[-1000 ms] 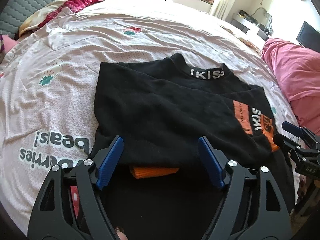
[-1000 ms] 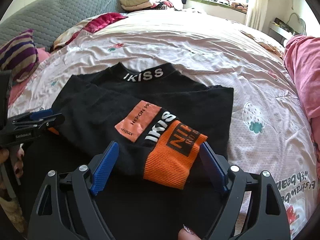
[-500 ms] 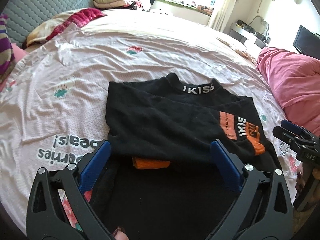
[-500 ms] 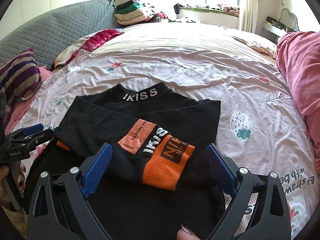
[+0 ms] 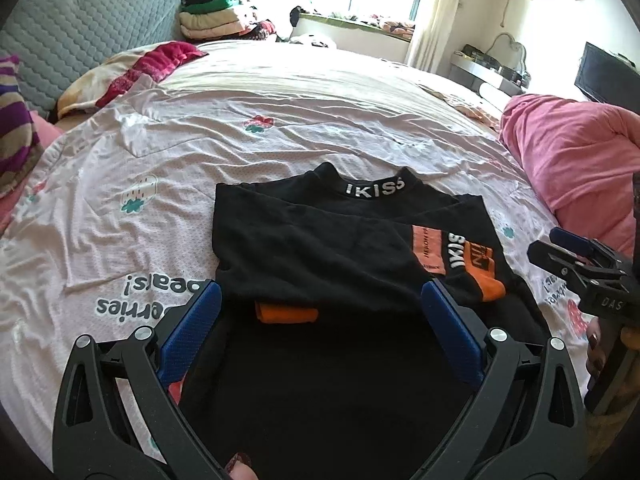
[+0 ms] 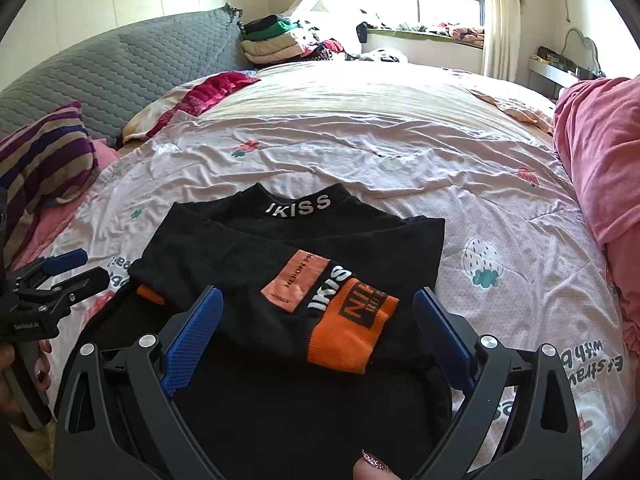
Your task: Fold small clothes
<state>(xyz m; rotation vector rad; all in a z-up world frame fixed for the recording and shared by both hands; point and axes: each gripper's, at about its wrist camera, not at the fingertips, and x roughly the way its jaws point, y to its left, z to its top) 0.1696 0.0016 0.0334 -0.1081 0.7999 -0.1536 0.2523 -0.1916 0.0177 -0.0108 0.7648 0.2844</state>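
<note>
1. Lying flat on the bed (image 5: 280,92) is a black sweater (image 5: 320,248), collar toward the far side, with white "IKISS" lettering on the collar band (image 5: 374,189).
2. Both sleeves are folded in across the body; the right-hand sleeve ends in an orange cuff (image 6: 352,332) with black print, beside an orange patch (image 6: 294,280) and another white "IKISS" strip.
3. A second orange cuff (image 5: 286,314) peeks out from under the folded black layer near the sweater's near edge.
4. The left gripper (image 5: 320,320) hovers over the near part of the sweater with its blue pads spread wide; its jaws have just been opening, and nothing is pinched between them.
5. The right gripper (image 6: 316,328) hangs above the orange cuff, also spread wide; its jaws have just been opening too, the pads standing clear on either side of the cuff and gripping no cloth.
6. Each gripper shows at the edge of the other's view, held by a hand (image 6: 24,364) with dark-painted nails.
7. The sheet is pale pink with strawberry prints (image 6: 482,266) and dark lettering.
8. A pink blanket (image 5: 572,160) is heaped at the right, a striped pillow (image 6: 44,152) at the left, and folded clothes (image 6: 276,42) are stacked near the window.
</note>
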